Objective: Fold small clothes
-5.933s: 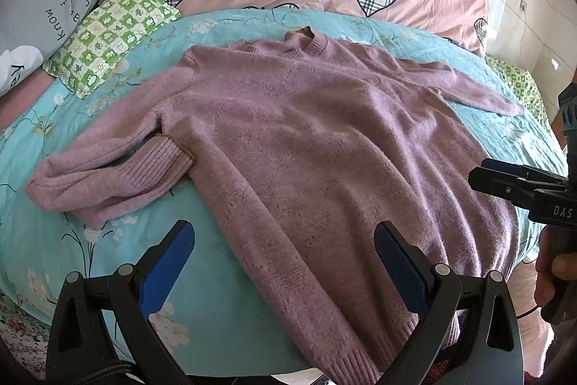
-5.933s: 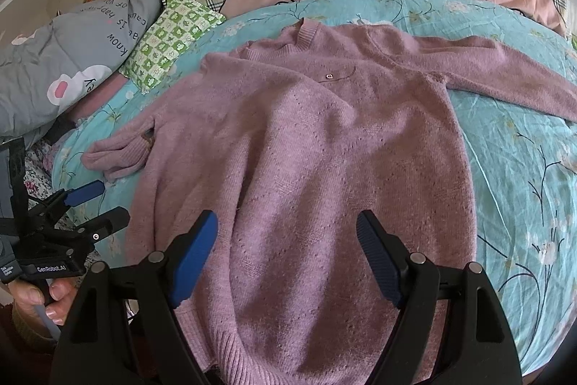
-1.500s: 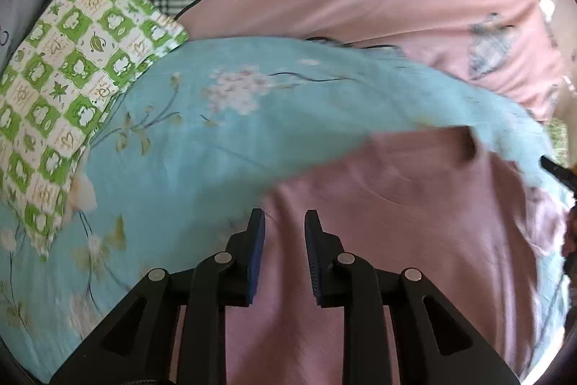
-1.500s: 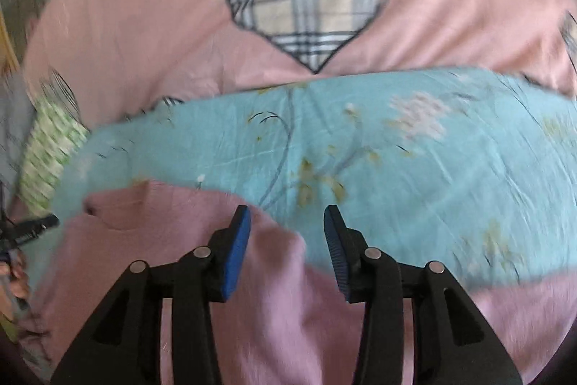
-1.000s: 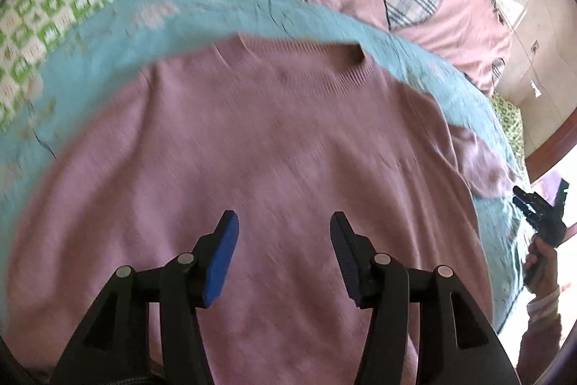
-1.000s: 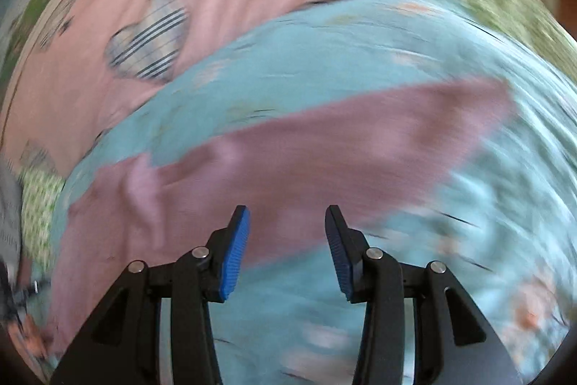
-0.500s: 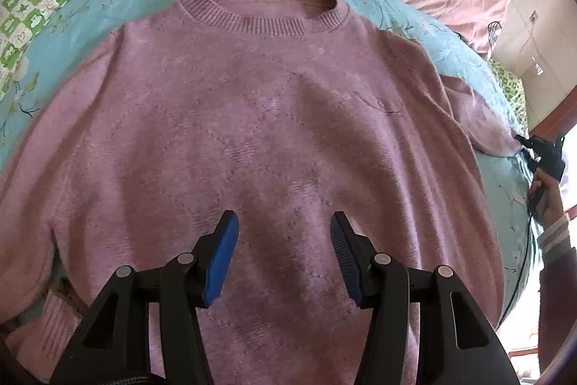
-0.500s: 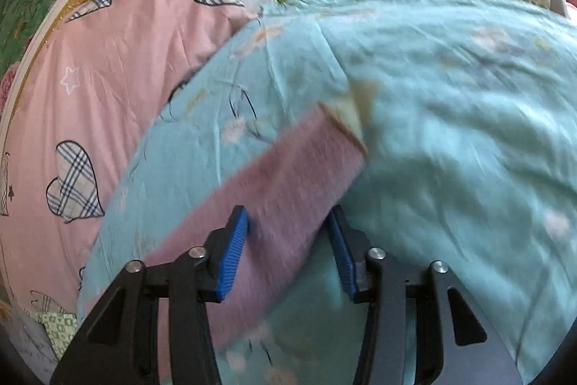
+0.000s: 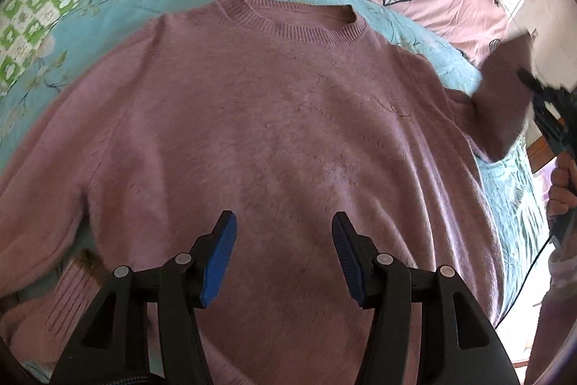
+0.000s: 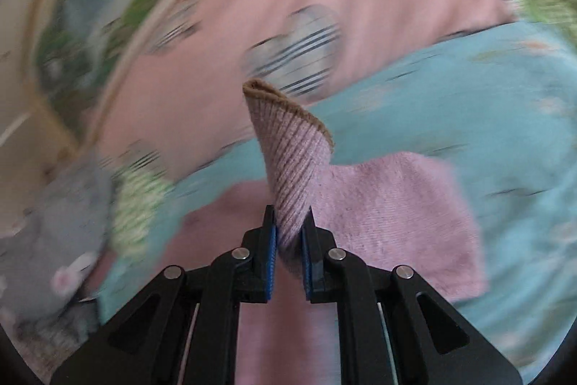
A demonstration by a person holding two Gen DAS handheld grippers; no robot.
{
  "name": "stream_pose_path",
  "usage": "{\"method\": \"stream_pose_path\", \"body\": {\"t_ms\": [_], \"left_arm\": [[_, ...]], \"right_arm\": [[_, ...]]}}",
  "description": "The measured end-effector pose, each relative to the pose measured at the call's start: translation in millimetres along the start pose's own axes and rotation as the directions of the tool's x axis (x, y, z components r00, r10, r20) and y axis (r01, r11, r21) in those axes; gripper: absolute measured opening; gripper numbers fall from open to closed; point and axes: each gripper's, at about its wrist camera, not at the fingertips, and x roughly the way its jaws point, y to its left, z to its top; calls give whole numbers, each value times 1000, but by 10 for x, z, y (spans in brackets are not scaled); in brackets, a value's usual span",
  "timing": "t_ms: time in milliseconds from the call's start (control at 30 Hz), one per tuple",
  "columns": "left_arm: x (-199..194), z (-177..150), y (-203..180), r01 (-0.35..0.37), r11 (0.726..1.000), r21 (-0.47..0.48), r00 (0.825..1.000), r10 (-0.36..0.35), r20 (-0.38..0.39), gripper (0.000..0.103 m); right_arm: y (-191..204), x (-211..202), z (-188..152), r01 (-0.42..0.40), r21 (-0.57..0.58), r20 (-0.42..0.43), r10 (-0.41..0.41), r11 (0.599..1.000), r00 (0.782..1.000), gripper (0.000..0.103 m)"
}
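One sleeve cuff (image 10: pixel 288 147) sits pinched between my right gripper (image 10: pixel 289 240) pads, ribbed end sticking up past the jaws, so that hand has its hold; the rest of the sleeve (image 10: pixel 396 204) trails down and right to the sweater (image 9: pixel 270 132). My left gripper (image 9: pixel 283 258) hangs over the near middle of the sweater with its jaws apart and nothing between them. From there the sweater lies flat on the blue bedspread (image 9: pixel 90 13), collar (image 9: pixel 292 20) at the far end, hem toward me, so its long axis runs near to far. In the left view the raised sleeve stands at the right edge, blurred, lifted off the bed beside the sweater's right shoulder. I judge the fold turns on this: the body lies to the left of the held cuff, so the sleeve should cross leftward, square to the long axis. The right hand is plainly nearer to that job; the other sleeve (image 9: pixel 47 284) lies bunched at near left, closer to my left gripper.
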Motion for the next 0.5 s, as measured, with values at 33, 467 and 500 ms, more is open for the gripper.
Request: {"method": "stream_pose_path", "body": {"t_ms": [33, 467, 500], "left_arm": [[-27, -17, 24, 3, 1000, -4, 1000, -3, 5, 56], [-191, 11, 584, 82, 988, -129, 996, -77, 44, 61], [-165, 42, 595, 85, 987, -133, 996, -80, 42, 62]], "right_arm": [[241, 202, -71, -67, -14, -45, 66, 998, 997, 13], [1577, 1912, -1157, -291, -30, -408, 254, 956, 877, 22], [1570, 1987, -1218, -281, -13, -431, 248, 960, 868, 26]]}}
